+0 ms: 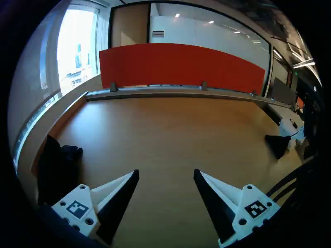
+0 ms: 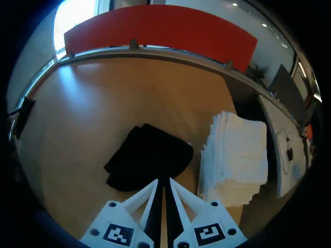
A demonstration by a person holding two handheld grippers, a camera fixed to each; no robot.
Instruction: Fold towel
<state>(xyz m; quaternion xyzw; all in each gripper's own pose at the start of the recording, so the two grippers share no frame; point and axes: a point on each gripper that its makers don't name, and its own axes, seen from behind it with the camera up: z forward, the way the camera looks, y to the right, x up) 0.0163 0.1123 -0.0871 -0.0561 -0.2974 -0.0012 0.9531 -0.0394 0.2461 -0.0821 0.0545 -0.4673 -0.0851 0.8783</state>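
right gripper [image 2: 164,181] closed at black towel [image 2: 149,155] edge

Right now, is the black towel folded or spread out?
Folded: the black towel lies as a compact, layered bundle on the table.

Bright window [image 1: 76,53] glare upper left; fisheye bends edges; centre sharp.

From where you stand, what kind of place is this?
Most likely an open-plan office: a wooden desk with a red divider panel along its far edge, and a glass-walled room behind it.
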